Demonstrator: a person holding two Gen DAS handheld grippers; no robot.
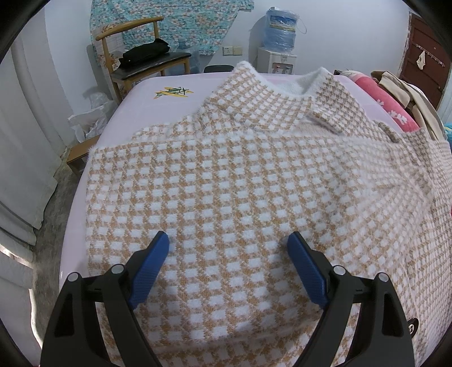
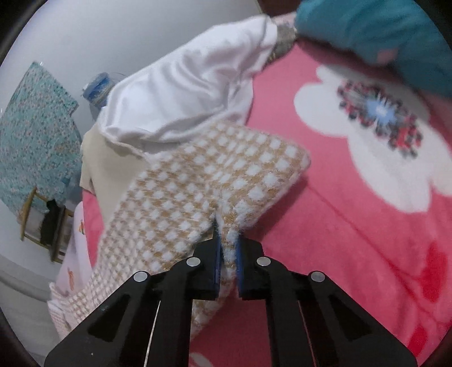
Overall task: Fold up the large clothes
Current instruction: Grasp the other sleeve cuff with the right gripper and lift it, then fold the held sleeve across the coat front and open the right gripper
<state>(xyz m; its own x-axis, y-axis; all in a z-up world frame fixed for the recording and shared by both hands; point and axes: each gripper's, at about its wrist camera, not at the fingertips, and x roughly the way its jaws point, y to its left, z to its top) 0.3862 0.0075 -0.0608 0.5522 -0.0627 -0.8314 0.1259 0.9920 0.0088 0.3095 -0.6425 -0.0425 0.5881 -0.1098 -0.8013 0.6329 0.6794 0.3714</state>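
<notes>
The sweater [image 1: 240,175], tan-and-white check knit with fuzzy white trim, lies spread over the pink surface [image 1: 135,98], collar towards the far edge. Its sleeve [image 2: 214,175] reaches onto a pink flowered blanket [image 2: 353,225], beside a white cloth [image 2: 183,93]. Your left claw [image 1: 227,242] hovers over the sweater body, wide apart, nothing between the pads. Your right claw [image 2: 227,254] is clamped on the sleeve's edge. A water bottle [image 1: 281,26] sits on the dispenser behind; its label is unreadable.
</notes>
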